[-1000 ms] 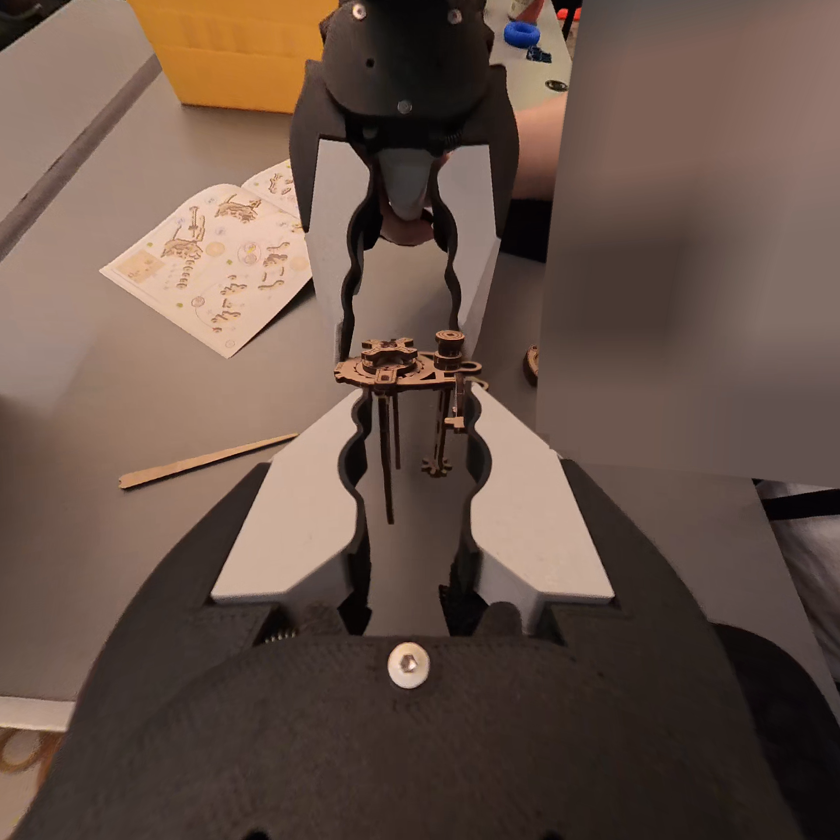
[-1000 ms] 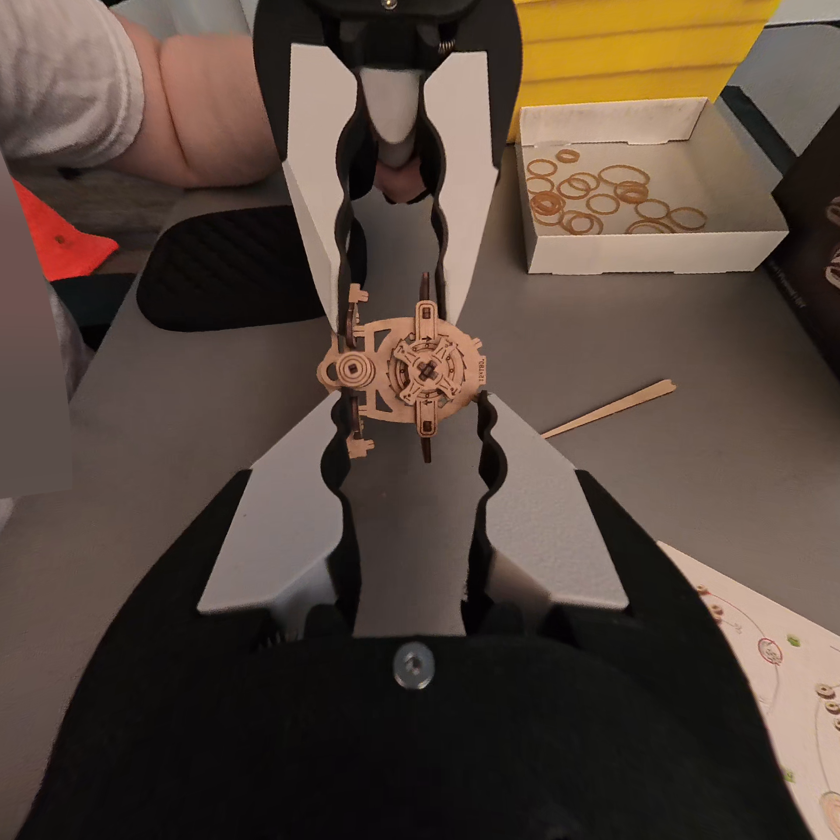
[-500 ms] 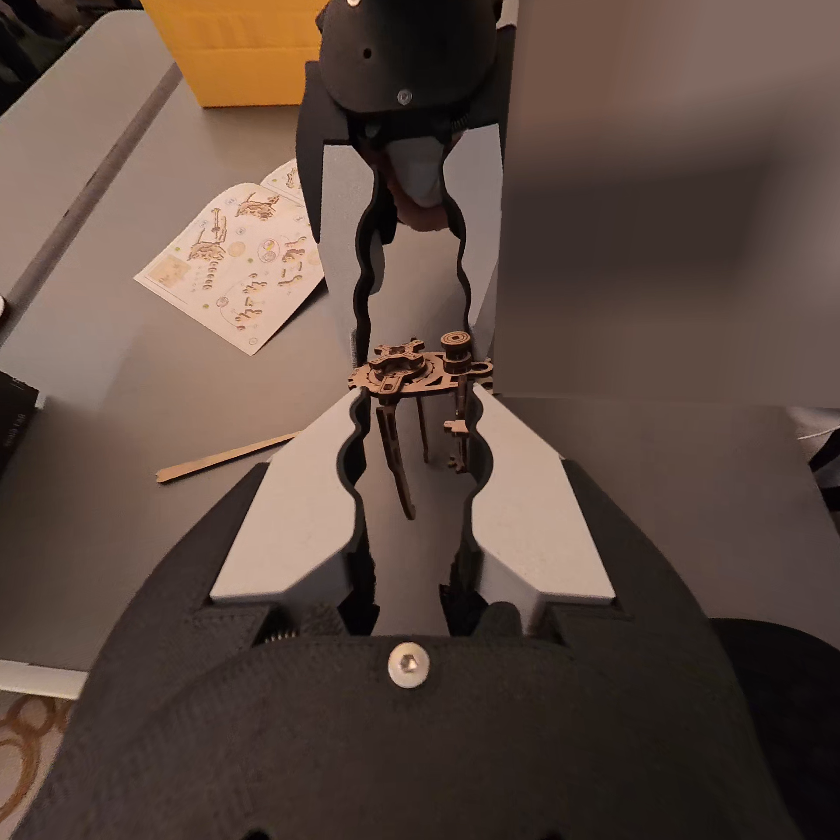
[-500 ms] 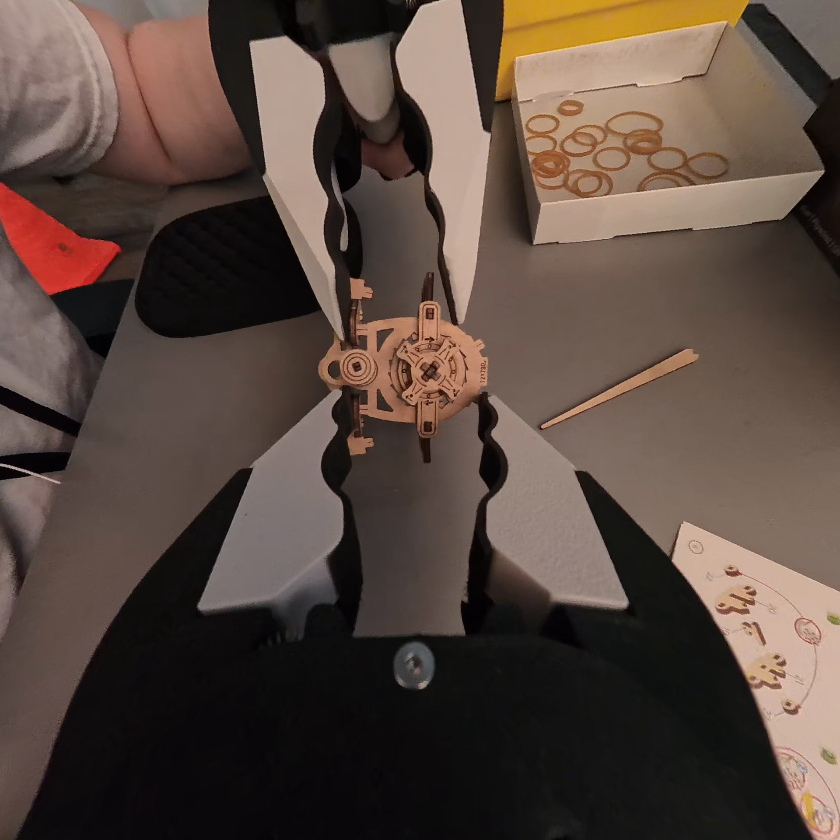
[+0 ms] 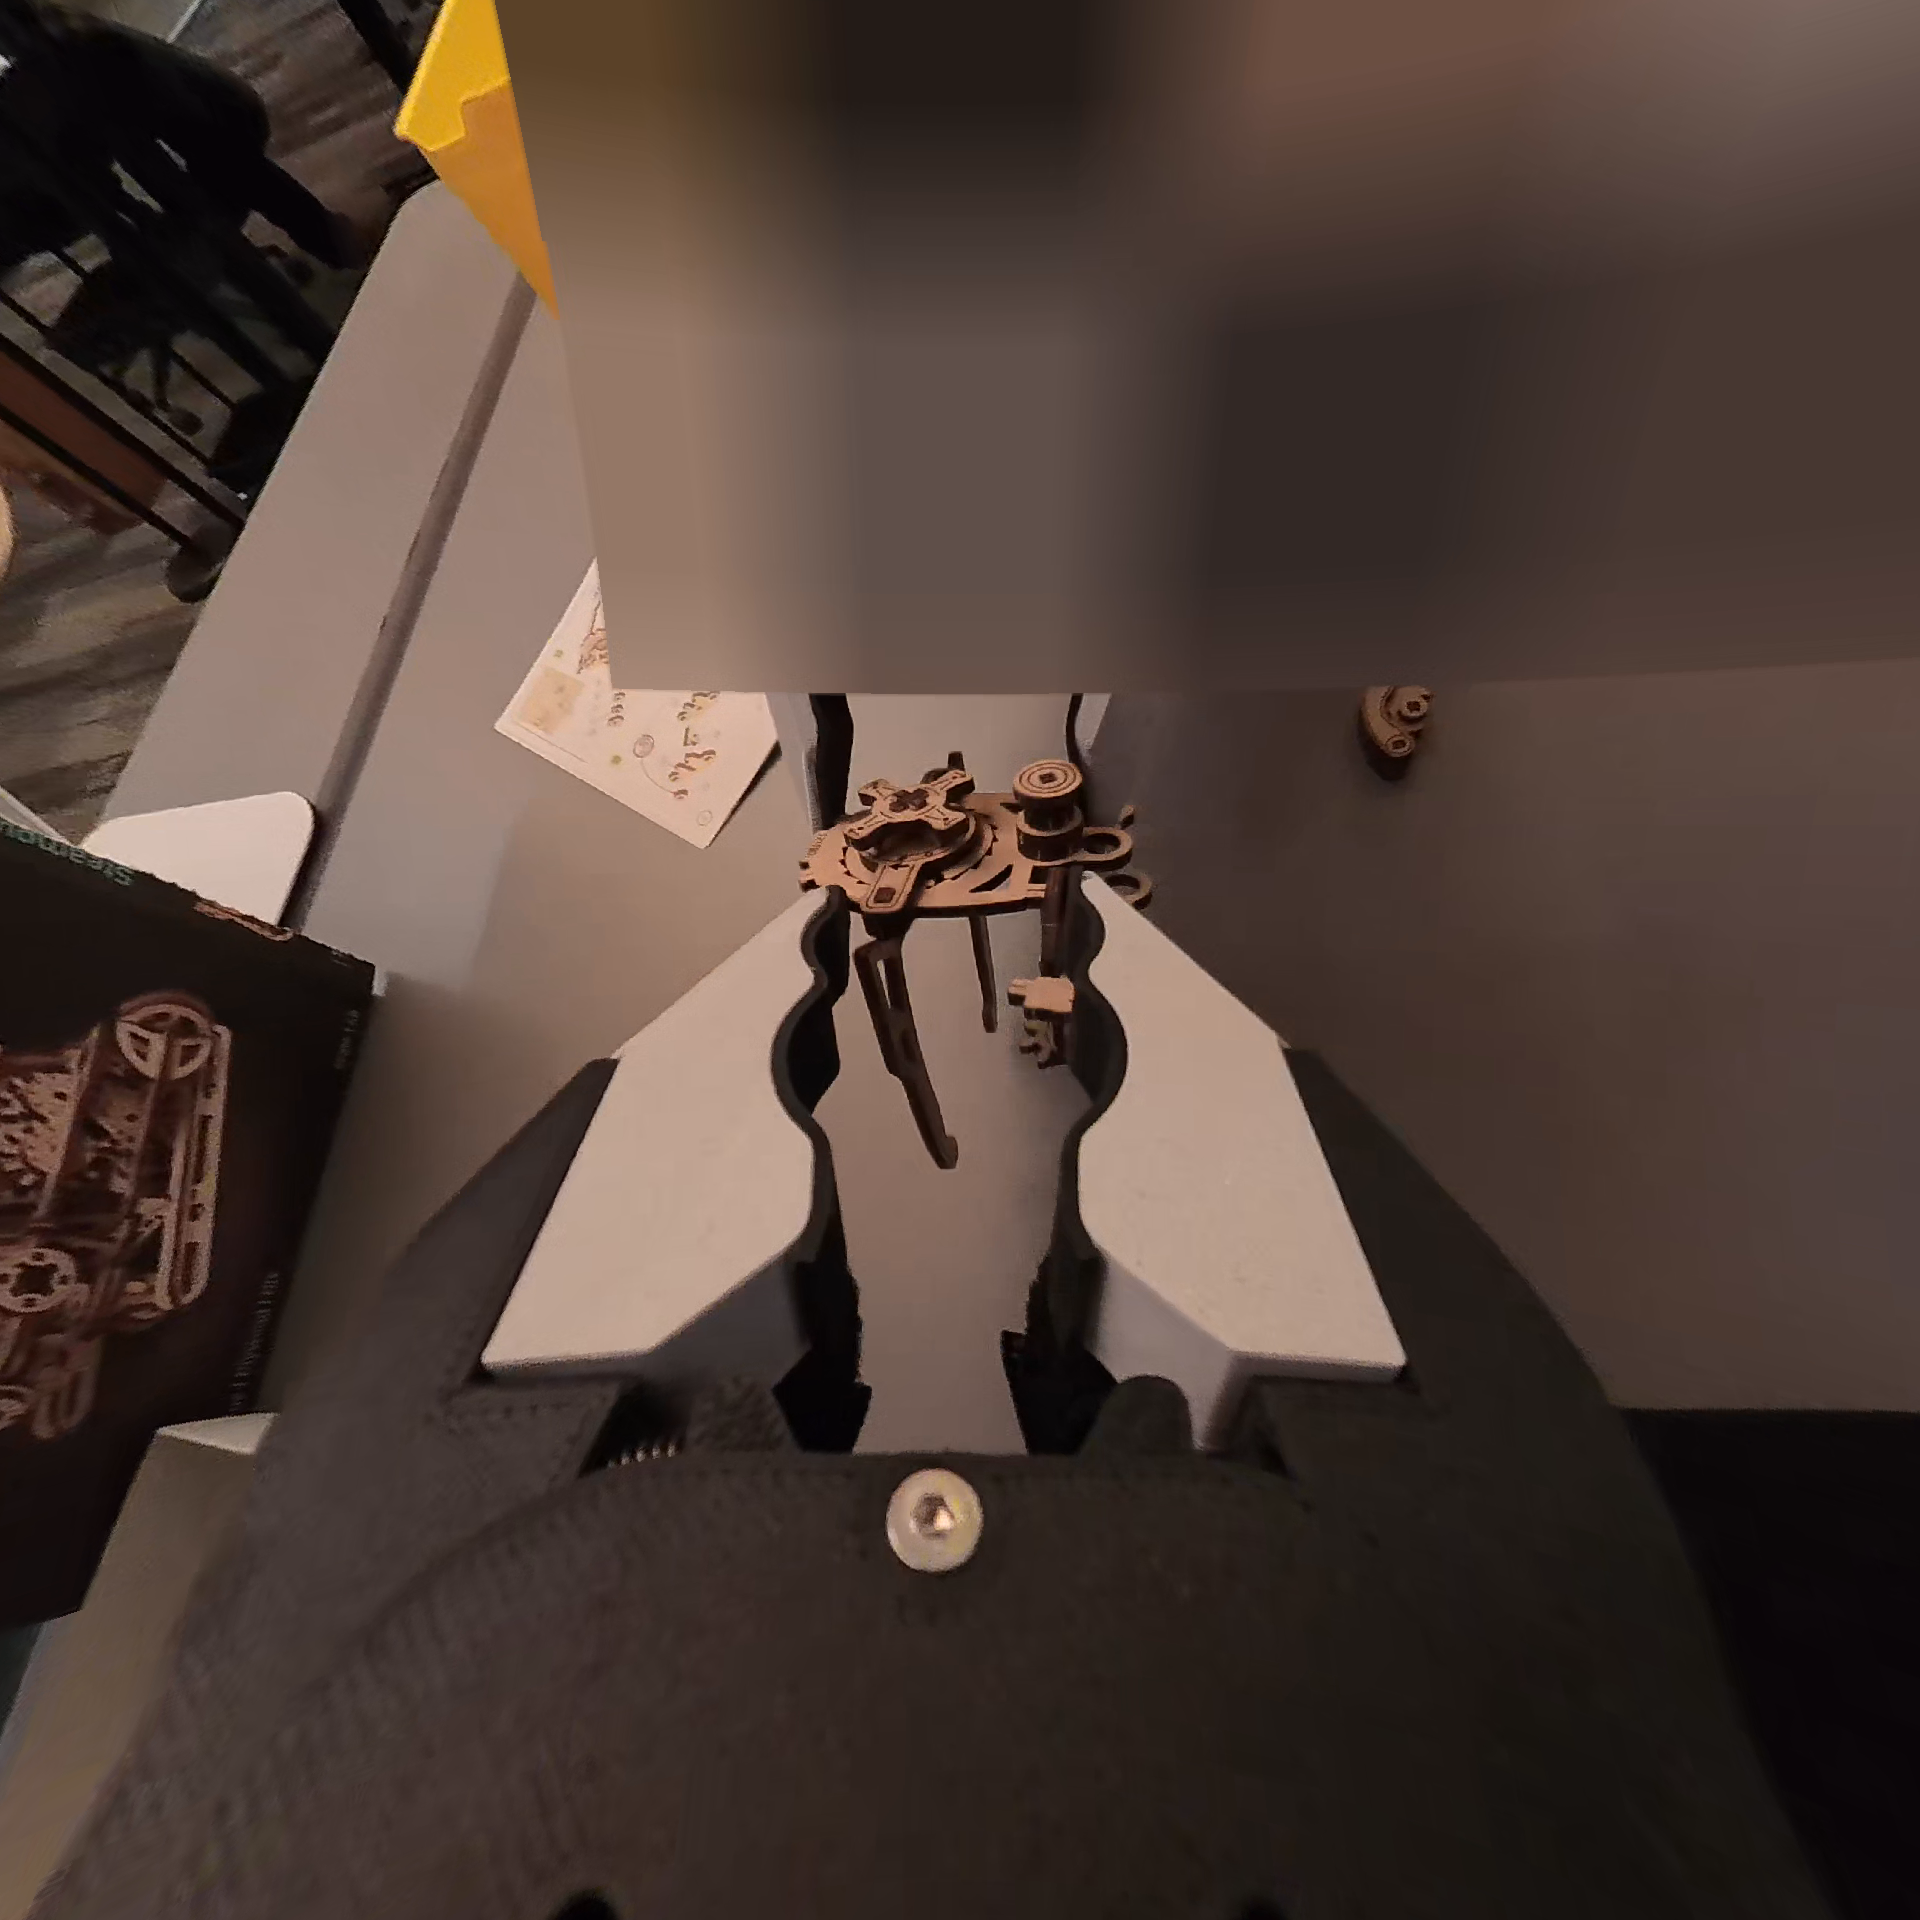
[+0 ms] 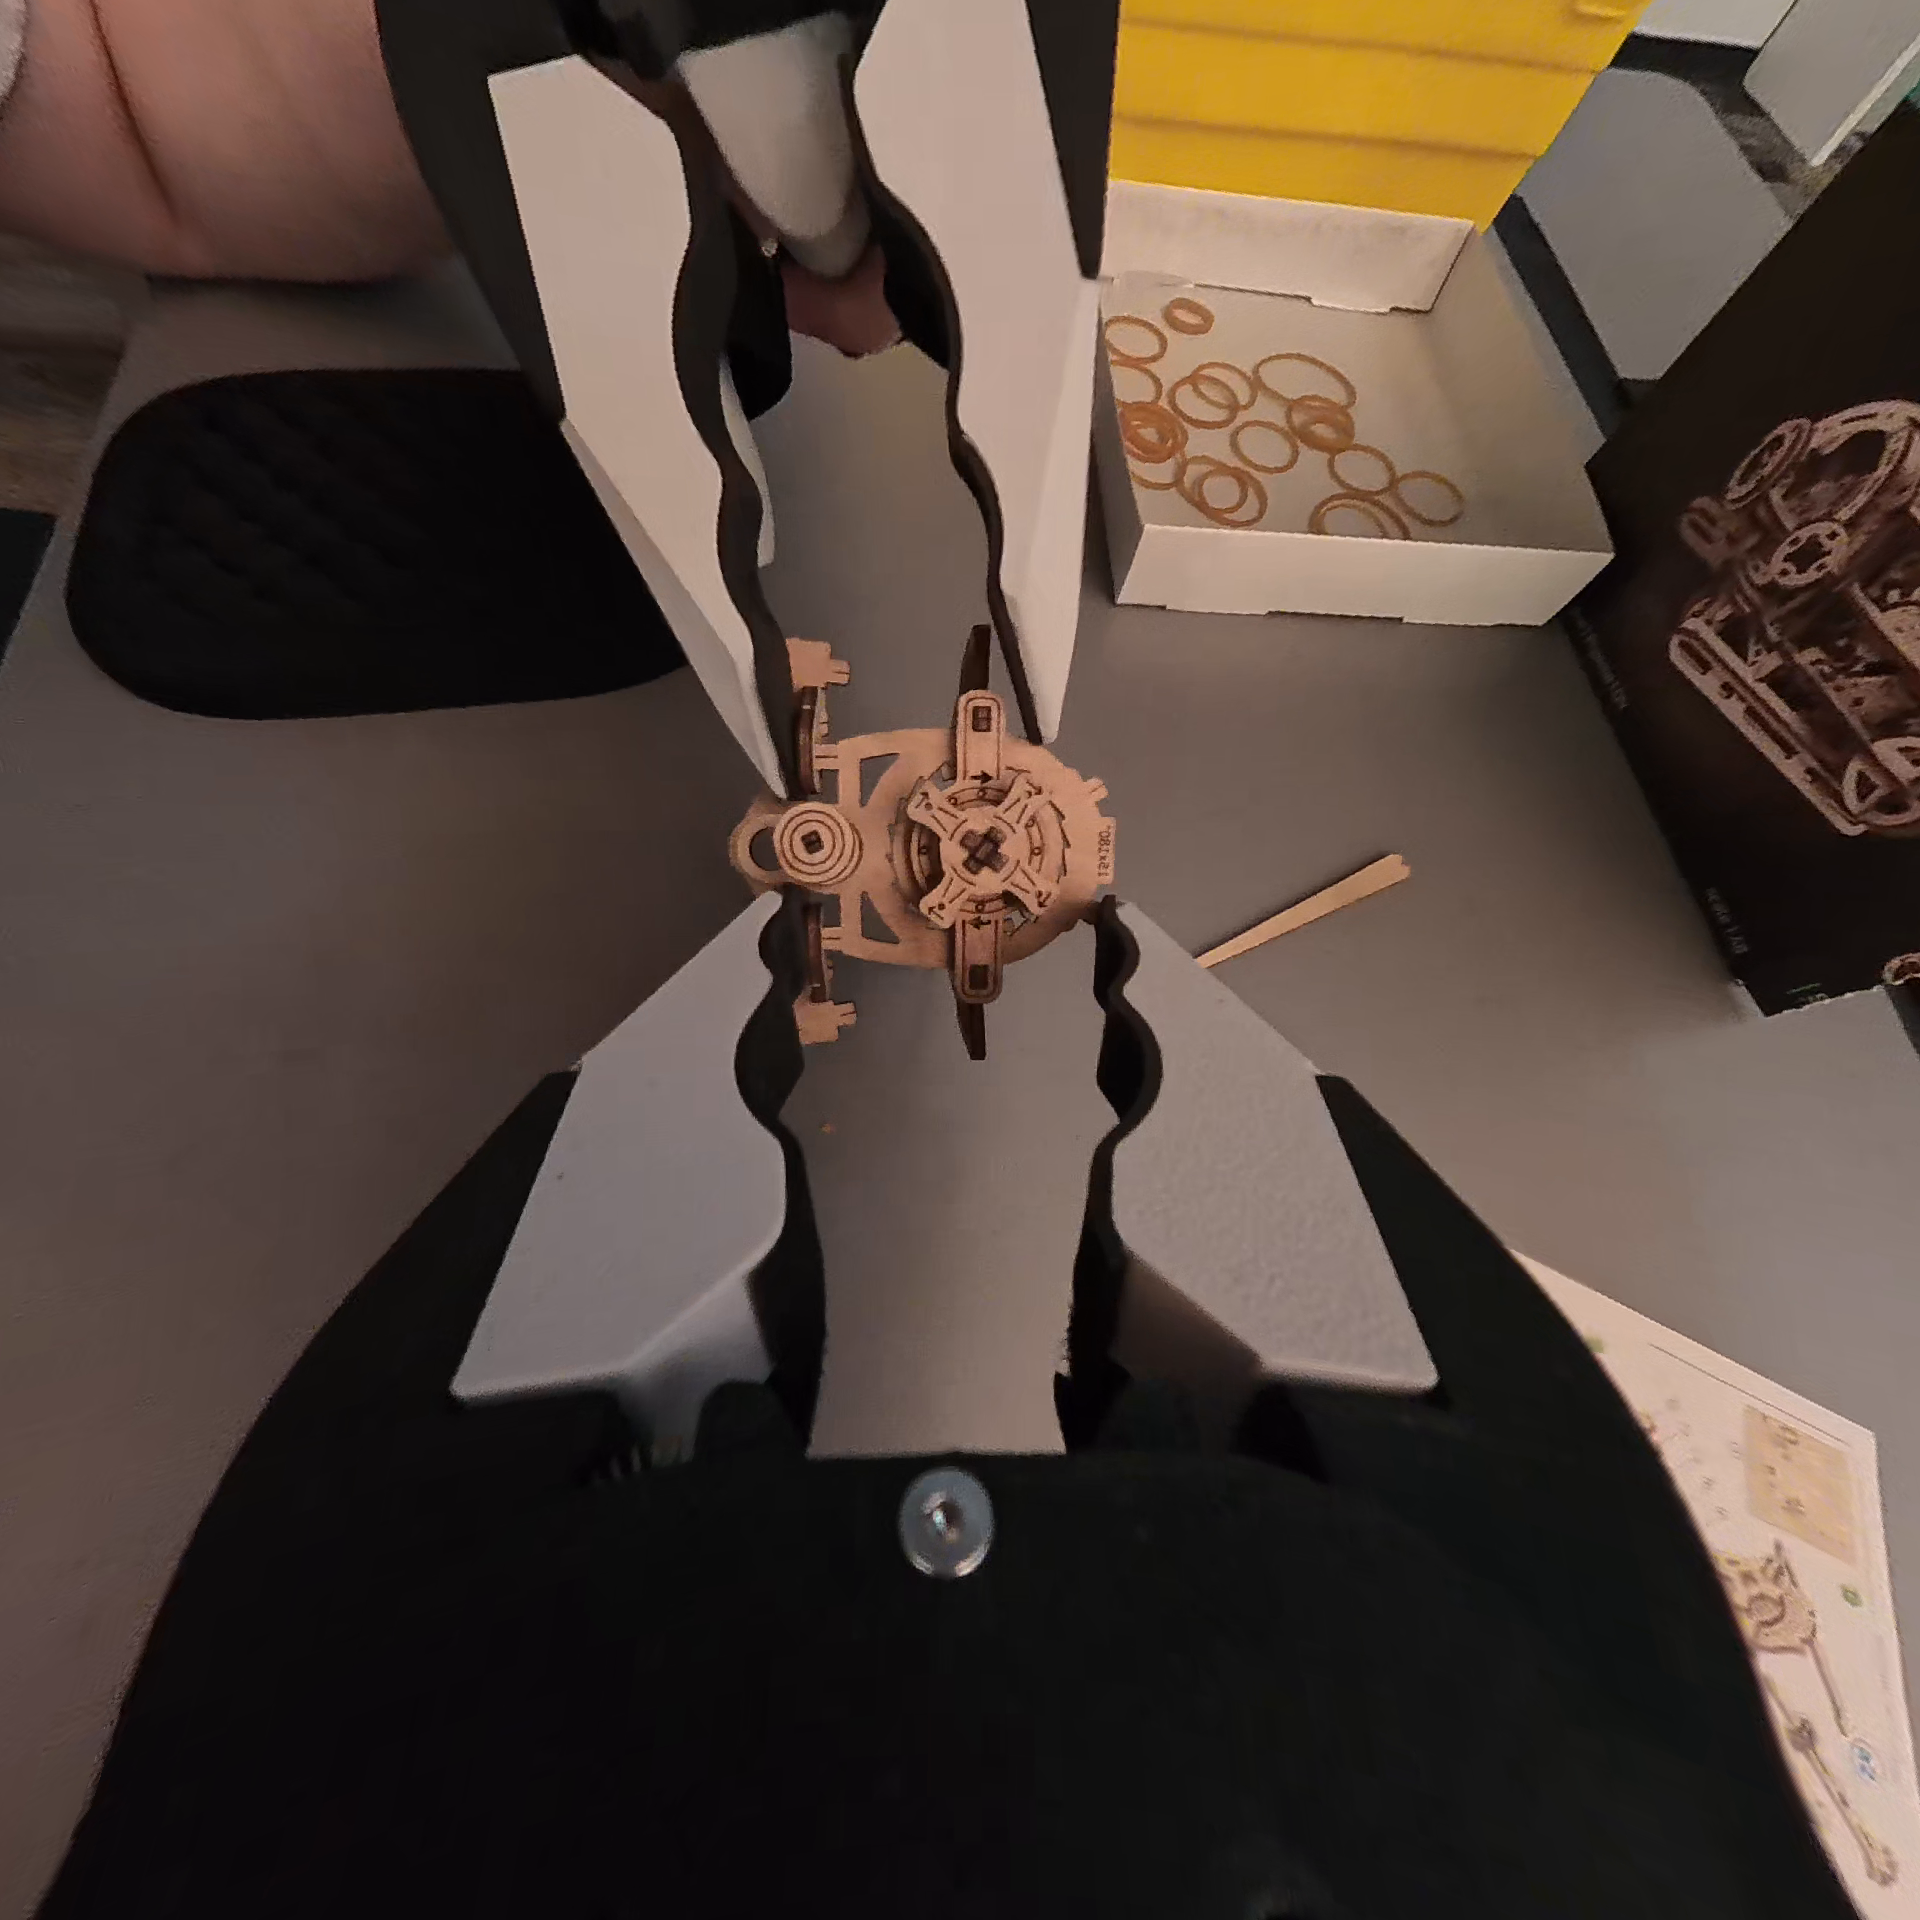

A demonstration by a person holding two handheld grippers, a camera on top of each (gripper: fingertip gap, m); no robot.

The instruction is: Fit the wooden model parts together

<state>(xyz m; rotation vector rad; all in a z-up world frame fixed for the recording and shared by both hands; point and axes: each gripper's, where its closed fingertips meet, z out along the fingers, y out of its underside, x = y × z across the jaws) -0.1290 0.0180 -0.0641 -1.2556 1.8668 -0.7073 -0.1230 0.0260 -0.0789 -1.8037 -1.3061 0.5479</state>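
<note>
A small wooden gear assembly [image 6: 925, 852], a flat plate with a round gear hub, a small wheel and thin legs, hangs above the grey table [image 6: 312, 935] between both grippers. My right gripper [image 6: 940, 914] is shut on its near edges. My left gripper [image 6: 899, 753] comes in from the opposite side and is shut on its far edges. In the left wrist view the assembly [image 5: 935, 842] sits at my left gripper's [image 5: 956, 909] tips with its legs pointing down. The right gripper [image 5: 951, 743] is mostly hidden there by a blurred patch.
A white box of rubber bands [image 6: 1299, 582], yellow bins [image 6: 1330, 104] and a black product box [image 6: 1787, 665] stand at the right. A wooden stick [image 6: 1299, 914], an instruction sheet [image 6: 1766, 1538], a black pad [image 6: 343, 540] and a loose wooden part [image 5: 1392, 717] lie on the table. Left and right tips are no more than a few centimetres apart.
Both grippers have kept their hold on the assembly. The pair has shifted over the table, so the black product box has come into both views, and the assembly now sits slightly tilted.
</note>
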